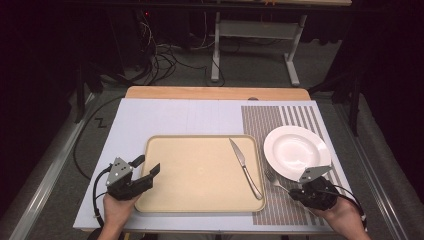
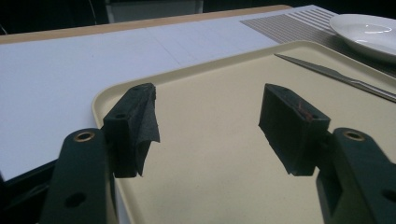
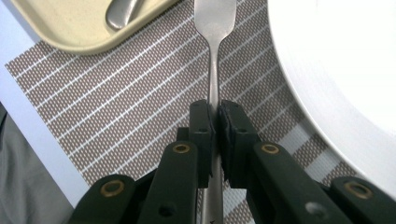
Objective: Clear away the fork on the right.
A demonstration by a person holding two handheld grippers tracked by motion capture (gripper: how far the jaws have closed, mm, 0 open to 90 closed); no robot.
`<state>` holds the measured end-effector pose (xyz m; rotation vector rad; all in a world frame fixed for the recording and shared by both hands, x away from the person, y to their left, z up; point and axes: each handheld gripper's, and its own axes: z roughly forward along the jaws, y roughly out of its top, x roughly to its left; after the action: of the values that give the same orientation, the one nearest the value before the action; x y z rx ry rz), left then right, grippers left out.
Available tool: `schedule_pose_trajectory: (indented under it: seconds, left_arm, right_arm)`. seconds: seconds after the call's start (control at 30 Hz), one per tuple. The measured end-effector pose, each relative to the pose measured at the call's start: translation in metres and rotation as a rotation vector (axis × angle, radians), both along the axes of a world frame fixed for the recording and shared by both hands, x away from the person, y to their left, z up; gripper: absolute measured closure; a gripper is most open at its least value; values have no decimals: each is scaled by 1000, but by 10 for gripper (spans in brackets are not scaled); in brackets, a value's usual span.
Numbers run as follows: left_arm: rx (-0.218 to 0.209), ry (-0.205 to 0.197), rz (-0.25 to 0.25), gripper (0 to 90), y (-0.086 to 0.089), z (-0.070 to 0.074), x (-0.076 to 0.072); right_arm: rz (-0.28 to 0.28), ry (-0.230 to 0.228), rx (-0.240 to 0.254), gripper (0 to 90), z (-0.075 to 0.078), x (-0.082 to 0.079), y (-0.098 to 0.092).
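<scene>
The right gripper [image 3: 215, 114] is clenched on the fork [image 3: 214, 28] handle over the striped placemat [image 3: 116, 107], between tray [image 3: 84, 37] and plate [image 3: 336, 60]; the left gripper [image 2: 208, 126] hovers released above the tray; placing the fork seems underway; next, lower and let go.

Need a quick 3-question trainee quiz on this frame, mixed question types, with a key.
1. True or false: the right gripper is shut on the fork.
2. The knife lies on: A) the plate B) the tray C) the striped mat.
3. Fill in: the left gripper hangs with jaws ____ over the tray's left edge.

Key: 1 true; 2 B; 3 open.
</scene>
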<state>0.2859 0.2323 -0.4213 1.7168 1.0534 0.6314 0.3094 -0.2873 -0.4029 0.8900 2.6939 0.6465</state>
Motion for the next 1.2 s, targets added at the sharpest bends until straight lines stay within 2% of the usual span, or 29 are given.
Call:
schedule_pose_trajectory:
  seconds: [0.17, 0.5, 0.8, 0.97, 1.2]
  left_arm:
    - [-2, 1, 3, 371, 0, 0, 1]
    - [-4, -11, 14, 371, 4, 2, -3]
    - [-13, -7, 12, 371, 4, 2, -2]
    - [-3, -8, 2, 371, 2, 1, -3]
    - [3, -14, 11, 373, 4, 2, -5]
  right_arm:
    - [14, -3, 4, 851, 4, 3, 5]
    - [5, -17, 39, 851, 17, 8, 11]
    - [-7, -12, 61, 851, 24, 12, 28]
    - [-20, -21, 79, 851, 31, 17, 36]
    - [-16, -10, 99, 850, 29, 21, 53]
